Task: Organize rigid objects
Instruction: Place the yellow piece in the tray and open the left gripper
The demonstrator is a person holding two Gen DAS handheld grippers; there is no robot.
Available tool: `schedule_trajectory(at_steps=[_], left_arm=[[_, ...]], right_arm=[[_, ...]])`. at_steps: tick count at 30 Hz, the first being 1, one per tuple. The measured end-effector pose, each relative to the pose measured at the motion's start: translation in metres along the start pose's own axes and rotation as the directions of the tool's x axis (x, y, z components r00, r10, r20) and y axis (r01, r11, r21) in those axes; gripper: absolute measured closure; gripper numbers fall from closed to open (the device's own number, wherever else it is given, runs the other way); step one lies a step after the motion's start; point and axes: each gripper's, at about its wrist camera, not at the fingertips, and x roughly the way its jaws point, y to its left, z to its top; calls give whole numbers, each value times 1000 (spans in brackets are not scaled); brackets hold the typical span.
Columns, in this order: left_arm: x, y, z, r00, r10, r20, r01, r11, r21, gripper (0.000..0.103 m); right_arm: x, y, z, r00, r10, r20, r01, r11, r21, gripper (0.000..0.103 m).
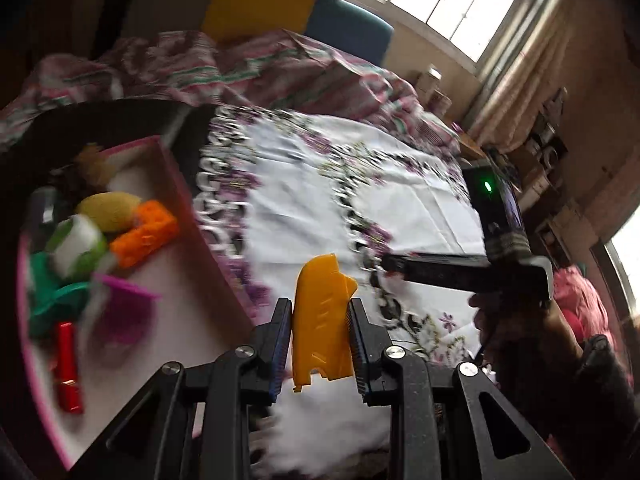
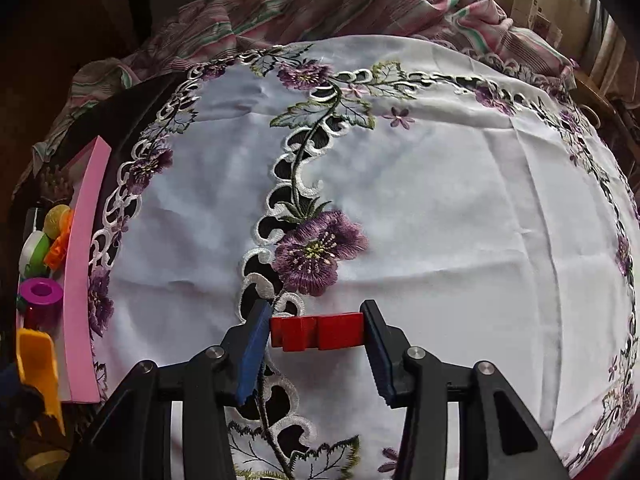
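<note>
Left gripper [image 1: 320, 320] clamped on yellow plastic piece [image 1: 322, 320]; right gripper [image 2: 316, 330] on red block [image 2: 318, 331], above embroidered cloth [image 2: 440, 208].

A white embroidered cloth [image 2: 440, 208] covers the surface, a pink-rimmed tray [image 2: 86, 264] of toys resting at its left edge.

A box [image 2: 86, 264] sits at the left edge of the tablecloth [image 2: 440, 200], toys [image 1: 120, 224] inside it; rumpled bedding [image 2: 320, 4] lies behind the cloth.
</note>
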Motion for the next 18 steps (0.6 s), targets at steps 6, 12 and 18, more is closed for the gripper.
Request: schedule_trajectory(at_steps=[6,12,18], left_arm=[[-29,70,-21,994,113,1,-112,986,-128,75],[-28,112,-46,983,177,-52,-185,955,-234,75],[-22,114,-44,974,221,-52,-227,949,-221,75]], right_arm=[[-2,1,1,1000,-6,3,6,1000,-26,57],[-2,7,1,1000,-15,5,15,998,-55,57],[-2,12,0,1000,-25,8,25,996,-81,57]])
